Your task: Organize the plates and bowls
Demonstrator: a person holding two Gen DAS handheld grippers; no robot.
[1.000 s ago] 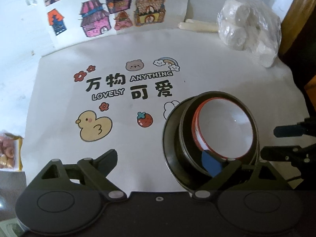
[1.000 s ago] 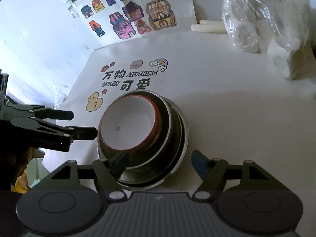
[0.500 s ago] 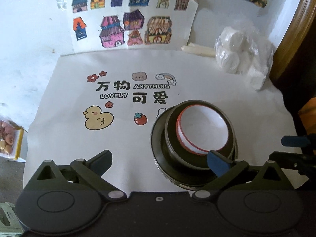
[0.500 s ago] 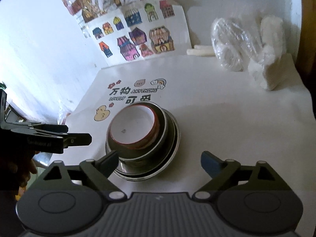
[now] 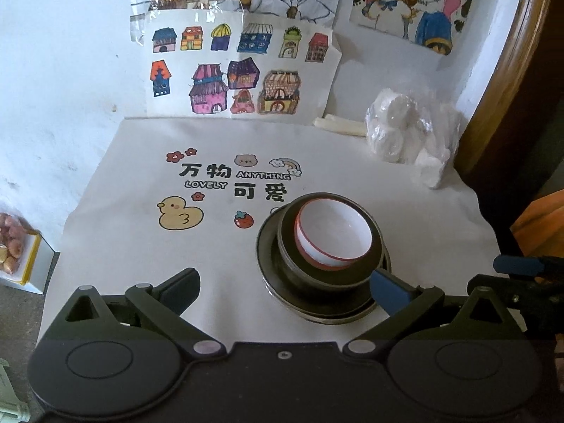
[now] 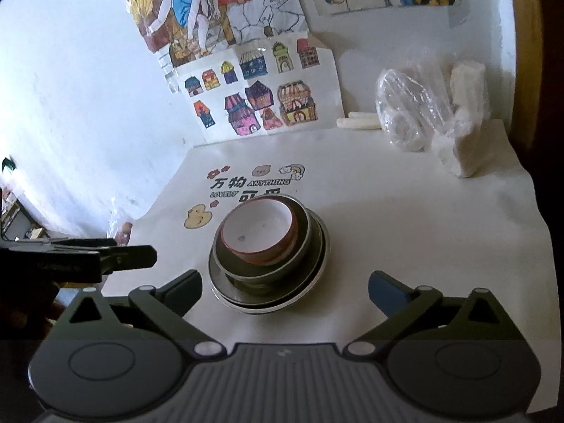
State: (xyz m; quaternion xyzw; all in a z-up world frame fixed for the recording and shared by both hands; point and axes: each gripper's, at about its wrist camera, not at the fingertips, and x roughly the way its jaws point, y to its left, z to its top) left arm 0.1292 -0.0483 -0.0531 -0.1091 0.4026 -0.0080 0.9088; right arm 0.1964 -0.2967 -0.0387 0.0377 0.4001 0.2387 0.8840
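Note:
A white bowl with a red rim (image 5: 334, 236) (image 6: 259, 231) sits nested in a dark bowl (image 5: 292, 264) (image 6: 282, 271), which rests on a dark plate (image 5: 271, 275) (image 6: 319, 275). The stack stands on the white printed mat (image 5: 123, 246) (image 6: 423, 246). My left gripper (image 5: 283, 287) is open and empty, above and in front of the stack; it shows in the right wrist view (image 6: 134, 255) to the stack's left. My right gripper (image 6: 284, 289) is open and empty, raised in front of the stack; it shows at the right edge of the left wrist view (image 5: 518, 275).
A clear plastic bag of white items (image 5: 405, 134) (image 6: 416, 112) and a white block (image 6: 469, 116) lie at the mat's back right. Pale sticks (image 5: 343, 125) lie by the wall. Drawings (image 5: 239, 70) hang behind. A snack box (image 5: 17, 250) sits far left.
Both grippers have pulled back and up from the stacked bowls and plate, so the stack looks smaller and farther. The stack has not moved.

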